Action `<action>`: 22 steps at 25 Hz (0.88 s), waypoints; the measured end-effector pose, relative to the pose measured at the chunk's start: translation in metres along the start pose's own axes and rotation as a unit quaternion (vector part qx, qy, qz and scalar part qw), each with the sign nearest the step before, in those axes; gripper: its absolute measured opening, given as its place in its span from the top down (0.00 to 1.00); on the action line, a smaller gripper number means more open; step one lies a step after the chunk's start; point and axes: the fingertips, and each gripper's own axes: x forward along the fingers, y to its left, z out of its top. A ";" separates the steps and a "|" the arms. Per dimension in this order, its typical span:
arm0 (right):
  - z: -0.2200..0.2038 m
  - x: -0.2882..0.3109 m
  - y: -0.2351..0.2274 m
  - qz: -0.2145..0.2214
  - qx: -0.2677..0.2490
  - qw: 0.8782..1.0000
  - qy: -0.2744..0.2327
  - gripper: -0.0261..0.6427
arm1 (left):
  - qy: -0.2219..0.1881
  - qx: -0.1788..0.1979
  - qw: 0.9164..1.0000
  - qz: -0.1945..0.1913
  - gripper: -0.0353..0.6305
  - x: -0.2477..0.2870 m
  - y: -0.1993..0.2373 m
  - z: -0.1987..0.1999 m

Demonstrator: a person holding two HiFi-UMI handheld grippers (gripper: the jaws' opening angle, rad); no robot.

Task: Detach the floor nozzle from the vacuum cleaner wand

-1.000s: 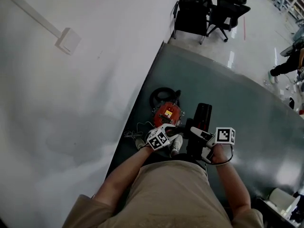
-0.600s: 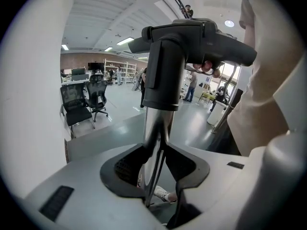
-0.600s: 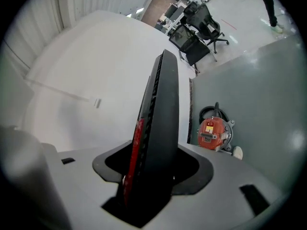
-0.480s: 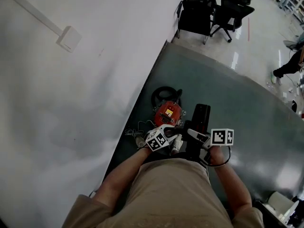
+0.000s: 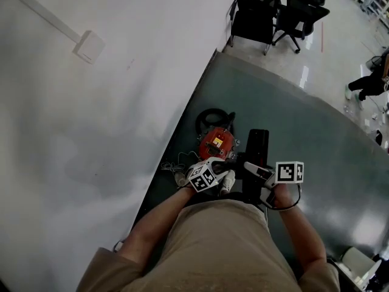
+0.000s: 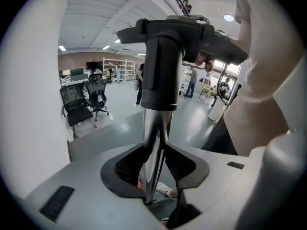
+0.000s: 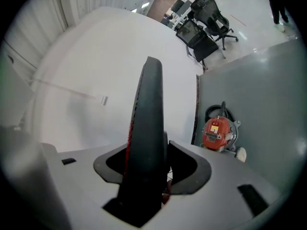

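Floor nozzle of stiff black plastic stands right of the round orange canister; right gripper closing around it; left gripper clamped on the slick chrome wand; probably light; hold beside the joint.

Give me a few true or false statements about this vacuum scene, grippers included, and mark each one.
1. The left gripper is shut on the chrome wand. True.
2. The vacuum's canister is blue. False: it is orange-red.
3. The right gripper has the black floor nozzle between its jaws. True; the jaws are closing on it.
4. The office chairs stand right against the canister. False: they stand well apart from it, at the far end of the white wall.
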 end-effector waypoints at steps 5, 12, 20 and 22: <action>0.005 -0.007 -0.007 -0.001 0.013 1.000 0.014 0.62 | 0.009 0.007 1.000 0.000 0.72 0.002 -0.004 0.004; 0.014 -0.009 -0.018 0.003 -0.001 1.000 0.029 0.62 | 0.002 0.007 1.000 -0.002 0.72 0.004 -0.003 0.006; 0.014 -0.005 -0.008 0.015 0.024 0.999 0.035 0.62 | 0.015 0.023 1.000 0.004 0.72 0.006 -0.001 0.007; 0.017 -0.008 -0.013 0.002 0.020 0.999 0.035 0.62 | 0.019 0.026 0.999 0.001 0.72 0.008 -0.001 0.006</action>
